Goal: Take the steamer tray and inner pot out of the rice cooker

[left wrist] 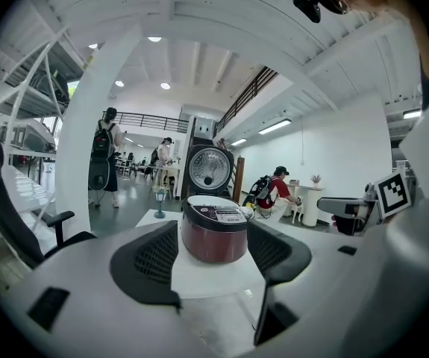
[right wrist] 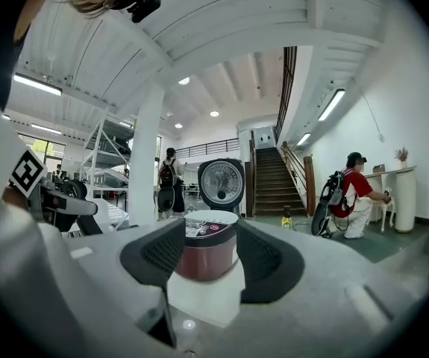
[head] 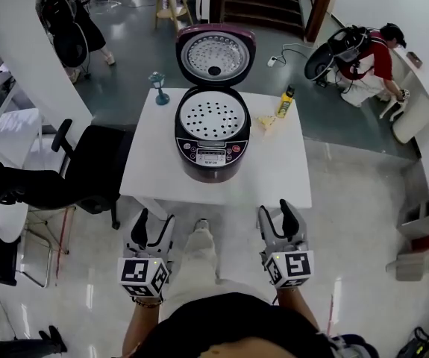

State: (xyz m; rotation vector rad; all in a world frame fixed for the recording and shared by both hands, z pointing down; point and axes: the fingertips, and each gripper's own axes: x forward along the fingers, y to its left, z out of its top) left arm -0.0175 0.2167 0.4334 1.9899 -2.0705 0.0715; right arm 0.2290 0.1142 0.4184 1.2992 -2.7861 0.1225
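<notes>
White table (head: 281, 171), rice cooker (head: 213, 136) centred, left tongs (head: 154, 222), right tongs (head: 277, 217) agape, well short

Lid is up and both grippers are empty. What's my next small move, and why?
Probably bring both grippers forward over the table toward the rice cooker. The left gripper and right gripper hang open, short of the table's near edge, and the steamer tray sits exposed in the cooker's mouth.

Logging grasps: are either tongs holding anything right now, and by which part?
Nothing is held. Left tongs and right tongs stand open and empty, short of the rice cooker.
</notes>
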